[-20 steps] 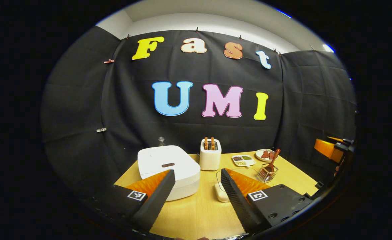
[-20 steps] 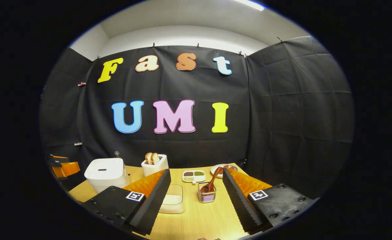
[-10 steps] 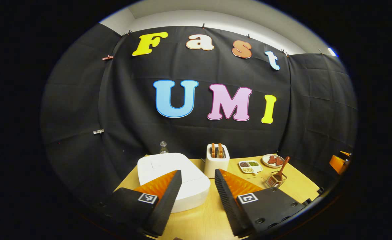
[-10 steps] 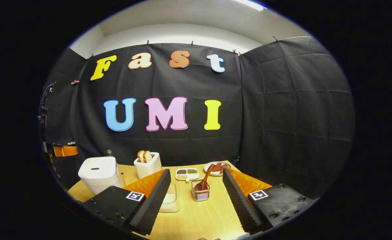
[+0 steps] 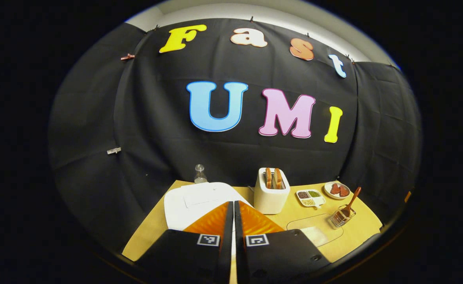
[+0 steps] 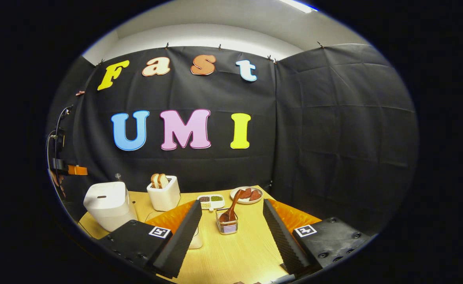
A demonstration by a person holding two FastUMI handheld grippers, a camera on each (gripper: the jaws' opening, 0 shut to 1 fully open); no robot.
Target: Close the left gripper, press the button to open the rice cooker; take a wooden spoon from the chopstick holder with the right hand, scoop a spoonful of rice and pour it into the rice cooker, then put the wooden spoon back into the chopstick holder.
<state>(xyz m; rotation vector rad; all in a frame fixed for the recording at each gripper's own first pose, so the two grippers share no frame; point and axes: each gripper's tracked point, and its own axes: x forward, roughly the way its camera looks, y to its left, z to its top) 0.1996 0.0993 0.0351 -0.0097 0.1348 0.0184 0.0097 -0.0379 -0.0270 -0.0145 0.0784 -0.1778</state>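
Observation:
The white rice cooker sits with its lid down at the table's left, just beyond my left gripper, whose fingers are shut together with nothing between them and hide the lid's front. In the right gripper view the rice cooker shows a dark button on top. The wooden spoon stands in the wire chopstick holder, straight ahead of my open right gripper and some way off. A clear rice container lies near the chopstick holder.
A white toaster with two bread slices stands mid-table by the cooker. Behind are a divided dish of beans and a small plate. A glass bottle stands behind the cooker. Black cloth walls enclose the table.
My left gripper's fingers went from wide open to shut while it moved forward toward the rice cooker. The right gripper stayed open and drifted slightly, the holder now more centred.

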